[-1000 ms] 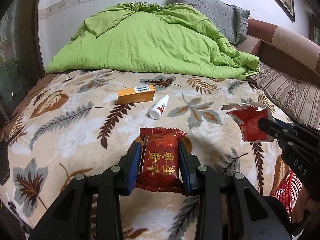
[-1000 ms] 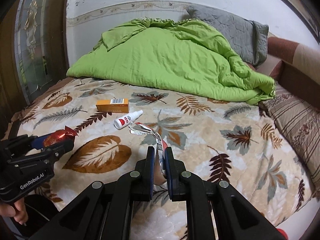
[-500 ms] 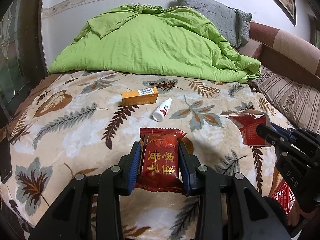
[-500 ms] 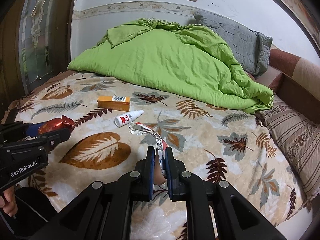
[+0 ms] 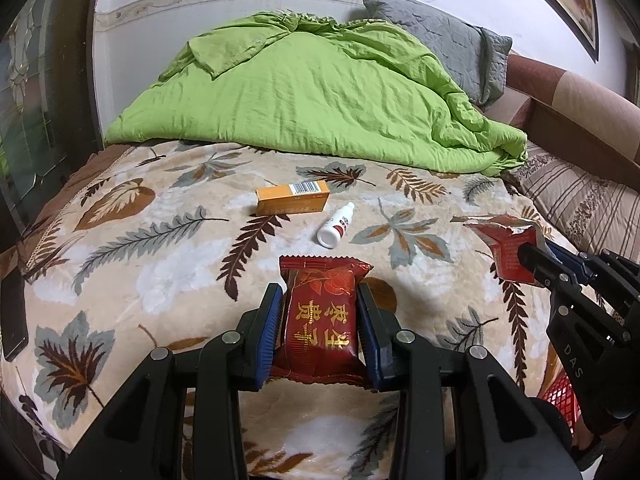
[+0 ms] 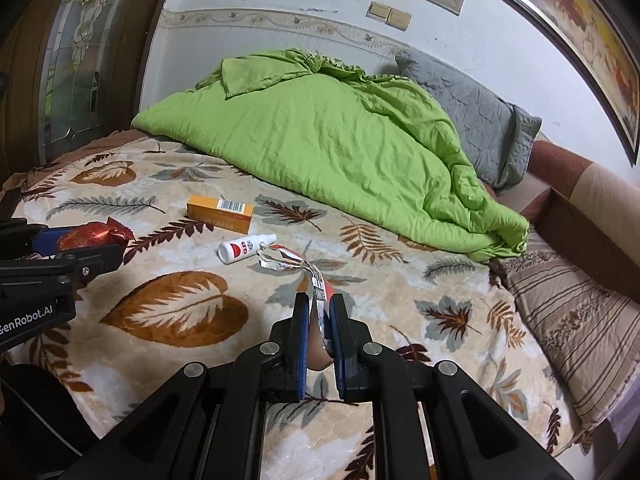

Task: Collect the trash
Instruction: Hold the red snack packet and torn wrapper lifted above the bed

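Where right claw pinches torn wrapper, lower half hidden

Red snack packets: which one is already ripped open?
The torn wrapper in the right claw. Its top edge is ragged and silver shows inside. The puffy packet in the left claw is sealed, with neat crimped ends.

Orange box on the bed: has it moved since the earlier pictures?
No. The orange box still lies at the tip of the same brown fern leaf, the white bottle beside its right end.
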Demonstrator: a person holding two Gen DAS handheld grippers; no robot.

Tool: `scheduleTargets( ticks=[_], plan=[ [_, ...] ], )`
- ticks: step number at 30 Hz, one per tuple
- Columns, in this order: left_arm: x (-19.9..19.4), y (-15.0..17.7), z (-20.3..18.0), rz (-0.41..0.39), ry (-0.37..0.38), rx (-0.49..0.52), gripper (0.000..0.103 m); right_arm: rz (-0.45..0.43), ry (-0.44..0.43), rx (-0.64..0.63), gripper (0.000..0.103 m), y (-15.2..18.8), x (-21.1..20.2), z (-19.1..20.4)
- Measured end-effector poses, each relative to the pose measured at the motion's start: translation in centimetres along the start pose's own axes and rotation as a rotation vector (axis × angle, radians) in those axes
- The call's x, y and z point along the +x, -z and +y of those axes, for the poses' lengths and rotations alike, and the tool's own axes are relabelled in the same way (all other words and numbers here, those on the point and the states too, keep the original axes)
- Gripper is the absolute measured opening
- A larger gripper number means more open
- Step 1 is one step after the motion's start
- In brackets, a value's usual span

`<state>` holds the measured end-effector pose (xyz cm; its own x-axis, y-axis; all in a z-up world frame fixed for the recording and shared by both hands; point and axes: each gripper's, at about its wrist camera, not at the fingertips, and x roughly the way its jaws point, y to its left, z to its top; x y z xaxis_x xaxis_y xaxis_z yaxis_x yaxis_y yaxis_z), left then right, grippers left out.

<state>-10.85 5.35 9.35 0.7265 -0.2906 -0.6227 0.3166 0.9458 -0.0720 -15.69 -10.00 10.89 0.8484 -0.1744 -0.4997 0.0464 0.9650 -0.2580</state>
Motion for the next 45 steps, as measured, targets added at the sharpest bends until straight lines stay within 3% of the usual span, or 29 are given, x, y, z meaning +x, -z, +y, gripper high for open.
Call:
scheduleTargets(
  ticks=[45],
  plan=[
    [-2.8,-0.6,0.0,-0.056,0.005,-0.021,0.035,-0.077,0.055,-0.065,0.011,-1.4,-3.1,1.7]
  ],
)
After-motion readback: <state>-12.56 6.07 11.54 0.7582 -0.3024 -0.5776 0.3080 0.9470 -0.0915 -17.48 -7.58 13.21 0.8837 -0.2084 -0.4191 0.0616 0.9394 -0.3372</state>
